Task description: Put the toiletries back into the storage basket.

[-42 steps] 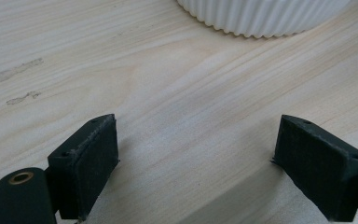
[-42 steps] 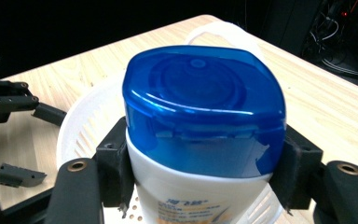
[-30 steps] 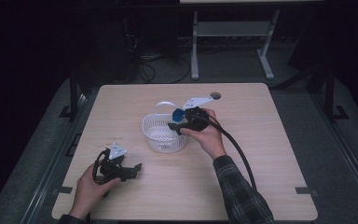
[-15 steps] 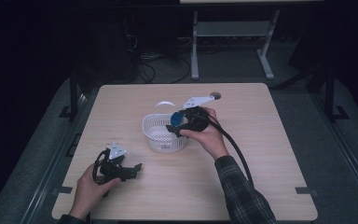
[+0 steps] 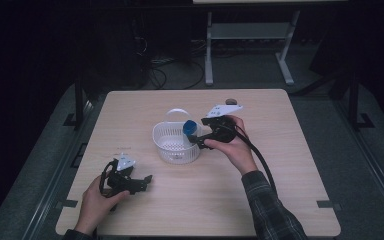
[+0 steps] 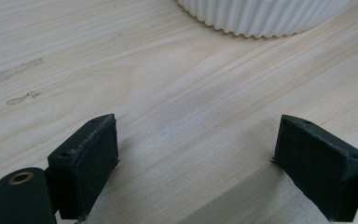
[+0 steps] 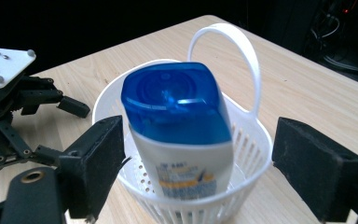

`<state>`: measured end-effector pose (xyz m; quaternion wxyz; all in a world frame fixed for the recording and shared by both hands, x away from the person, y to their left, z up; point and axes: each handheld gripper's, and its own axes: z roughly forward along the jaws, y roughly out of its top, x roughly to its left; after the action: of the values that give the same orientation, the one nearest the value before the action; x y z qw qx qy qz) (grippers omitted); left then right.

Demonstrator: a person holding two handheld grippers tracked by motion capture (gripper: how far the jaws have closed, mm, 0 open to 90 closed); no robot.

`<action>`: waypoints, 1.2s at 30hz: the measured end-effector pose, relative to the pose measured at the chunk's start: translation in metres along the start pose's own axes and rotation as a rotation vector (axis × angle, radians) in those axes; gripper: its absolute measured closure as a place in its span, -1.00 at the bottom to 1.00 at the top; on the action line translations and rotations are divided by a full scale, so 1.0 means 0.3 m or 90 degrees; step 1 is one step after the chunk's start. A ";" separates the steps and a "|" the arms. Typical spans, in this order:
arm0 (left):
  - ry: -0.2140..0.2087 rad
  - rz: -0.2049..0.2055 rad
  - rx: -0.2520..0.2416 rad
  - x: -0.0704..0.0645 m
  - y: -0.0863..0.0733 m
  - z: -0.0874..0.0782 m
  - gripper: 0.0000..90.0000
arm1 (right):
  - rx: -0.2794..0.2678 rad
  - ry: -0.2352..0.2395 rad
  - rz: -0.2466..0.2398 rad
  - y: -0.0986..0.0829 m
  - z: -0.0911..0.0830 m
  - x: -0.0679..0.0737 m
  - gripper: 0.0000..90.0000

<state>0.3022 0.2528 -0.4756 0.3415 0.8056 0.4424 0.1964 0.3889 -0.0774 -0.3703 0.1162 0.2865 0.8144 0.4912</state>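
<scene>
Now standing in basket (image 7: 200, 205): bottle (image 7: 179, 135), between wide right hand-held gripper (image 7: 198, 154); wide left hand-held gripper (image 5: 142, 182) at seven o'clock on tabletop (image 5: 280, 200).

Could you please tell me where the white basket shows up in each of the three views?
High view: white basket at table centre, just left of the right hand-held gripper.
Left gripper view: its ribbed wall along the top edge.
Right gripper view: centre, between the open jaws, holding the blue-capped bottle.
Shared landmark: the wooden table.
</scene>
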 end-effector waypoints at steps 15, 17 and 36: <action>0.000 -0.003 -0.002 0.000 0.000 0.001 -0.72 | 0.000 -0.044 0.015 -0.080 -0.139 -0.014 -0.63; 0.000 -0.002 -0.002 0.000 0.000 0.001 -0.72 | -0.002 -0.052 0.021 -0.102 -0.169 -0.019 -0.63; 0.000 -0.004 -0.003 0.000 0.001 0.003 -0.72 | -0.026 -0.077 0.065 -0.239 -0.317 -0.049 -0.62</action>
<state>0.3029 0.2524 -0.4760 0.3440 0.8034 0.4443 0.1967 0.3307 -0.1809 -0.3871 0.1459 0.3546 0.7799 0.4948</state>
